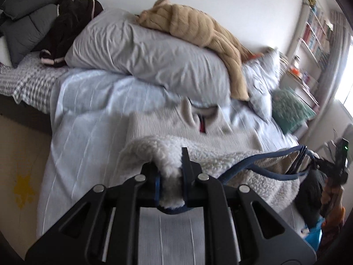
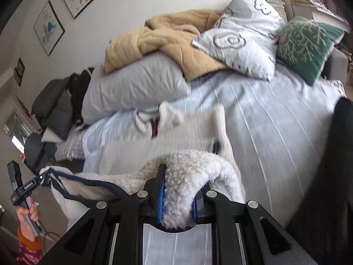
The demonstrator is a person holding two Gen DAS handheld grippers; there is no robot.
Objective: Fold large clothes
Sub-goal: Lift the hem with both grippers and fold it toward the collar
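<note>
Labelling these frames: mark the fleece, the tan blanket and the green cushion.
fleece (image 2: 187,172): right wrist view, woolly lining above the fingers.
tan blanket (image 1: 198,26): left wrist view, quilted top.
green cushion (image 2: 306,42): right wrist view, patterned face.

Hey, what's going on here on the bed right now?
A person is folding a fleece-lined jacket on the bed. The left hand-held gripper and the right hand-held gripper are each shut on its fluffy white lining, with the navy-trimmed edge hanging between them. The bottom part is lifted above the rest of the jacket, which lies flat. A grey pillow and a tan blanket sit behind it.
</note>
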